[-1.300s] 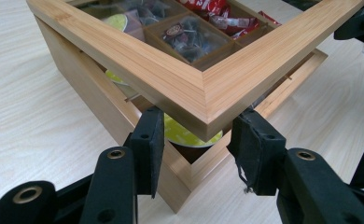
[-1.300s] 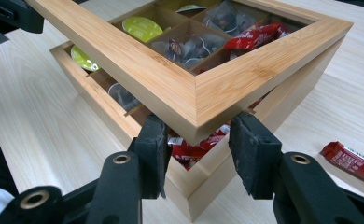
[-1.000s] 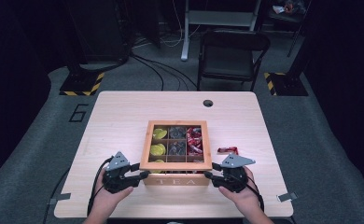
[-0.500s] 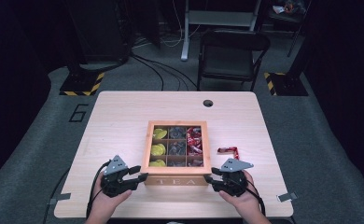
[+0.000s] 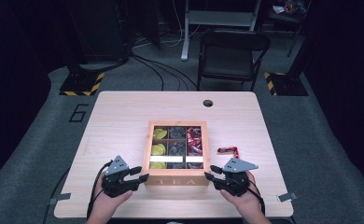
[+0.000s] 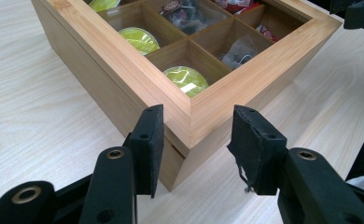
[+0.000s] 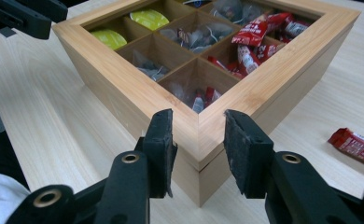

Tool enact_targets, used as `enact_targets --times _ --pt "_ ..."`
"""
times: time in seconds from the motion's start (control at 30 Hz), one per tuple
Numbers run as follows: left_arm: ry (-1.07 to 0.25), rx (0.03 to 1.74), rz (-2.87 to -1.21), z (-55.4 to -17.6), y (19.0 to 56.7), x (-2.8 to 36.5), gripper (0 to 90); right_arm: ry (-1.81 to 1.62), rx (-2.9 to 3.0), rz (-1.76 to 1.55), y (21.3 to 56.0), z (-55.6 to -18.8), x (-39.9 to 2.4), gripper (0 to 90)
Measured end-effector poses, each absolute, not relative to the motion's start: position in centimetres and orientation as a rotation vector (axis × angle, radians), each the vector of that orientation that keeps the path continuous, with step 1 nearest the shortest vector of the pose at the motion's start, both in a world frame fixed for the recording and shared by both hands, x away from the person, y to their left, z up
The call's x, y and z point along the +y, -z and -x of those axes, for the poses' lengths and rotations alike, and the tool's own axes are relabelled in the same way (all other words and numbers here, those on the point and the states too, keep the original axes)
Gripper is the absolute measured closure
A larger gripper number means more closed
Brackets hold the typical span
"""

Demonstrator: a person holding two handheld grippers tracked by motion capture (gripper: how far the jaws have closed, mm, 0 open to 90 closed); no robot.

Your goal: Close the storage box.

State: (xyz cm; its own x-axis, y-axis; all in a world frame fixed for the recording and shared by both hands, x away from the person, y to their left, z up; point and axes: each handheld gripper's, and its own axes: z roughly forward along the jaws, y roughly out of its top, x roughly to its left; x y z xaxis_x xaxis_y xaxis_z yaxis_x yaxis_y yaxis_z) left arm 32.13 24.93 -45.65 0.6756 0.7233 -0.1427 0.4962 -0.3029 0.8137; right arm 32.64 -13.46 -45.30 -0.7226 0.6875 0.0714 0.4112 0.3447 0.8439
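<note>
Your left claw (image 5: 140,177) and right claw (image 5: 209,177) each straddled a near corner of the tea box (image 5: 177,180), its lettered front facing you mid-bench (image 5: 119,116), the right claw's jaws just closing, pads apparently not yet pressing, a red wrapper (image 5: 228,150) lying just beside.

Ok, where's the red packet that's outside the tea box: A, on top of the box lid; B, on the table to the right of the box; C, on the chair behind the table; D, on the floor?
B: the red packet lies flat on the table, just right of the tea box and apart from it.
</note>
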Motion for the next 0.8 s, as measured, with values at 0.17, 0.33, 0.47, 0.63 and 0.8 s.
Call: enact_targets --times 0.17,0.33,0.47,0.63,0.8 --pt "-0.315 0.951 -1.959 -32.3 45.6 25.3 53.7 -1.327 2.312 -0.992 45.4 -32.8 -13.8 58.0" --pt "-0.316 0.967 -1.93 -32.6 45.0 26.3 51.7 -1.33 2.289 -1.041 45.3 -33.3 -14.5 56.1" --pt "-0.349 0.99 -1.904 -32.9 44.8 27.1 49.8 -1.323 2.268 -1.065 45.2 -33.6 -15.2 54.6" --pt "-0.396 1.027 -1.909 -33.4 45.1 28.0 48.4 -1.27 2.231 -1.083 45.6 -34.1 -15.9 54.0" --pt "-0.375 1.033 -1.92 -33.6 45.5 28.2 45.8 -1.271 2.21 -1.141 46.0 -34.5 -16.7 51.9"
